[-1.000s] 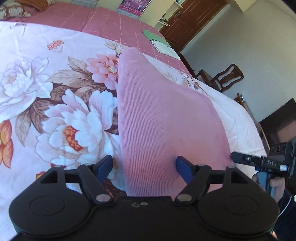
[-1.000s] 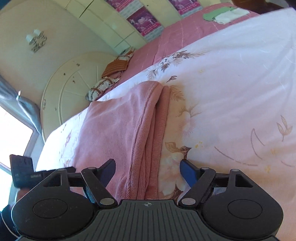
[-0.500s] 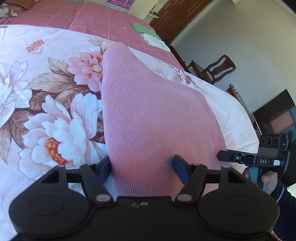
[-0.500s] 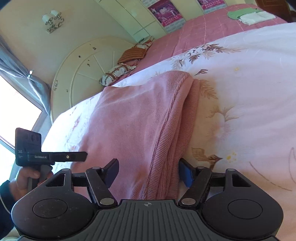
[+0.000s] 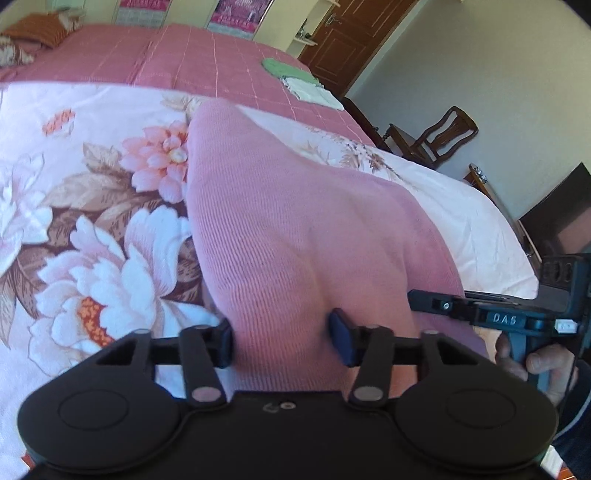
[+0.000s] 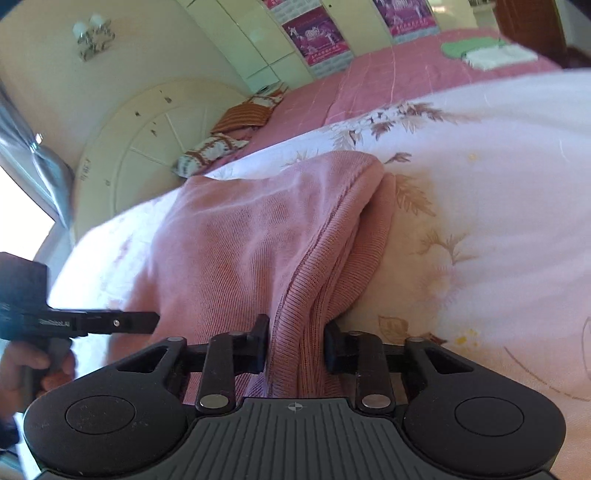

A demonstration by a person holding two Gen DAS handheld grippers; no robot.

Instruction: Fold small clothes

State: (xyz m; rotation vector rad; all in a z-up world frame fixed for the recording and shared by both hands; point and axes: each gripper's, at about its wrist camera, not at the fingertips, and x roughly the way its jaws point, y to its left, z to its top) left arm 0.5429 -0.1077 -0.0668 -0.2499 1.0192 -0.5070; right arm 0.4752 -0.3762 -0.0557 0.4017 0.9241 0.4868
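Note:
A pink ribbed knit garment [image 5: 295, 229] lies folded on the floral bedspread [image 5: 92, 229]. My left gripper [image 5: 282, 339] is shut on the garment's near edge, cloth bunched between its blue pads. In the right wrist view the same garment [image 6: 258, 240] shows stacked folded layers. My right gripper [image 6: 295, 347] is shut on those layers at the near end. Each gripper appears in the other's view, the right gripper [image 5: 491, 314] at the right and the left gripper [image 6: 92, 323] at the left.
A green and a white folded cloth [image 5: 299, 83] lie on the pink checked bedcover [image 5: 177, 59] at the far side. Pillows [image 6: 236, 129] rest by the round white headboard [image 6: 147, 147]. A wooden chair [image 5: 439, 136] and a brown door [image 5: 340, 33] stand beyond the bed.
Both grippers have moved in over the garment's near edges and closed on the cloth. The cloth now bunches and lifts slightly at both grips.

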